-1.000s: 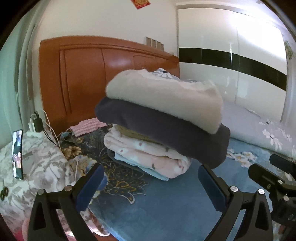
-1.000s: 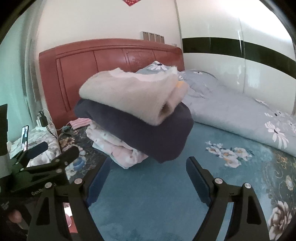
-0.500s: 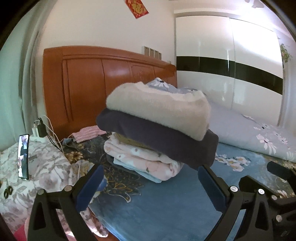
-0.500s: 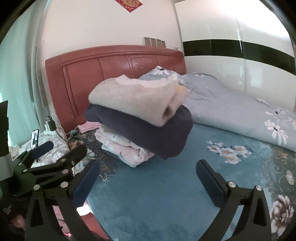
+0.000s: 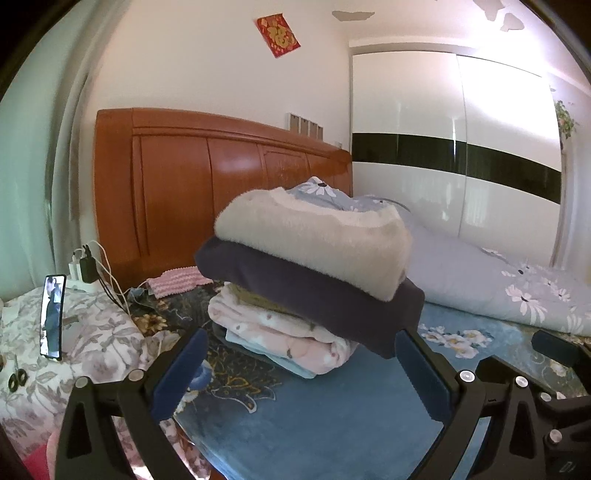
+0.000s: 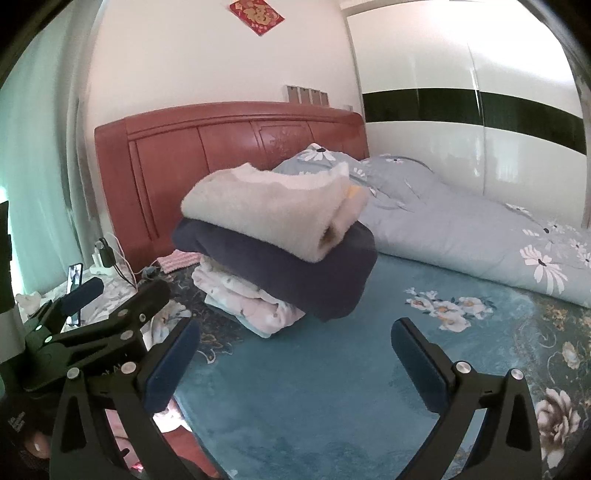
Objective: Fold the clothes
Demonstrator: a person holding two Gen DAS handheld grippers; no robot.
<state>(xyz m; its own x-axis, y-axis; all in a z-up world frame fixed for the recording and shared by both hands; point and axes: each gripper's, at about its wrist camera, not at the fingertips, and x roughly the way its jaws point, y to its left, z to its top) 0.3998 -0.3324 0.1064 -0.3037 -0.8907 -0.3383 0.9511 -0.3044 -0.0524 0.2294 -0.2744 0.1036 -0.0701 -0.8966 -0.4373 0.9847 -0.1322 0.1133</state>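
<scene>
Clothes: a stack of folded clothes sits on the teal-blue floral bedspread, ahead of both my grippers and apart from them.
Stack order: a cream fluffy folded garment on top, a dark navy folded garment under it, then a pink flower-print folded garment, with a pale blue layer at the bottom edge.
Left gripper: I hold it low and level over the bedspread, pointing at the stack; its blue-padded jaws stand wide apart with nothing between them.
Right gripper: same low, level pose, aimed at the stack's right corner; jaws spread wide, holding nothing.
Side by side: from the right wrist camera I see the left gripper's black frame just to the left; from the left wrist camera the right gripper's frame shows at the lower right edge.
Behind the stack: a reddish-brown wooden headboard and a grey quilt with white flowers lying along the bed to the right.
Left of the stack: a pink knitted cloth, a smartphone standing upright on a brown-leaf patterned cover, and a white charger with cables.
Back wall: a white wardrobe with a black band and a red paper decoration.
In the way: the bedspread between my jaws and the stack carries nothing.
</scene>
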